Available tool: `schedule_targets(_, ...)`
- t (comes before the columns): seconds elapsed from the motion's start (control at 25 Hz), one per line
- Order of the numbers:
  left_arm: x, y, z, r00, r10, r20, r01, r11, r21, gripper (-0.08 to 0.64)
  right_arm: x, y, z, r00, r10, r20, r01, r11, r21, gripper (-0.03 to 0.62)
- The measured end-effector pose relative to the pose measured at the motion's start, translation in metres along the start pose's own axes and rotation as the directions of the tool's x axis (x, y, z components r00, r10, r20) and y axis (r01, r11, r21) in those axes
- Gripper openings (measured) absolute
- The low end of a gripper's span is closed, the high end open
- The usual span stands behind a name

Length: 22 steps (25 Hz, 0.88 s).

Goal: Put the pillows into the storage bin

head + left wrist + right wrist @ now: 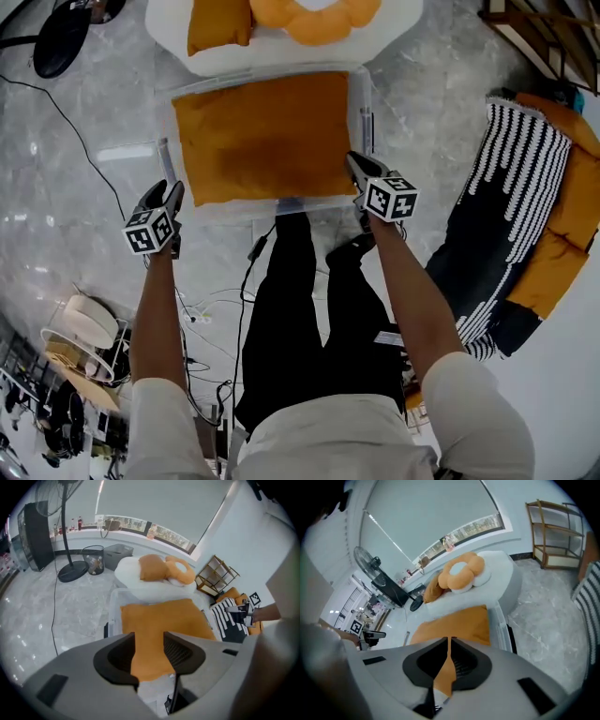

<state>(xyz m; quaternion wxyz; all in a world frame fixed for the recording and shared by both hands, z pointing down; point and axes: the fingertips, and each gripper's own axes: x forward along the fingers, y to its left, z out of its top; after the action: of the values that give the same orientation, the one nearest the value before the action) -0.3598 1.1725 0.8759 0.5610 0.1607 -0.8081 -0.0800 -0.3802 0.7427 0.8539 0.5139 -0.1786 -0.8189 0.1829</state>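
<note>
The orange pillow [262, 136] lies flat in the storage bin [364, 98], its long axis running 9 to 3 o'clock. The right gripper [358, 169] has its jaws clamped on the pillow's 4 o'clock corner. The left gripper [163, 195], jaws apart, sits just off the 8 o'clock corner and grips nothing. The pillow hides the bin's bottom.

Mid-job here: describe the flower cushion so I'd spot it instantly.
Find the clear storage bin holding the flat orange pillow; just beyond it stands a white round seat. On that seat lies the flower cushion: orange petals round a white centre, unlike the plain orange pillow beside it.
</note>
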Motion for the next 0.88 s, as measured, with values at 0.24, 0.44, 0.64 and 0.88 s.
schedule_targets(0.24,-0.035,-0.071,0.043,0.969,-0.145,0.201,0.128,0.987,0.098,0.193,-0.039,0.031,0.034,0.979,0.078,0.188,-0.061,0.993,-0.097,0.146)
schedule_targets(0.44,-0.082,-0.155,0.096,0.886,-0.276,0.374,0.208,0.955,0.211,0.193,-0.095,0.053,0.063,0.932,0.13,0.338,-0.077,0.983,-0.167,0.167)
schedule_targets(0.64,-0.141,-0.247,0.143,0.802,-0.362,0.475,0.192,0.909,0.369,0.193,-0.19,0.079,0.099,0.841,0.199,0.503,-0.073,0.963,-0.26,0.17)
schedule_targets(0.88,-0.217,-0.381,0.173,0.704,-0.474,0.53,0.154,0.829,0.537,0.187,-0.352,0.09,0.129,0.692,0.228,0.684,0.01,0.945,-0.326,0.17)
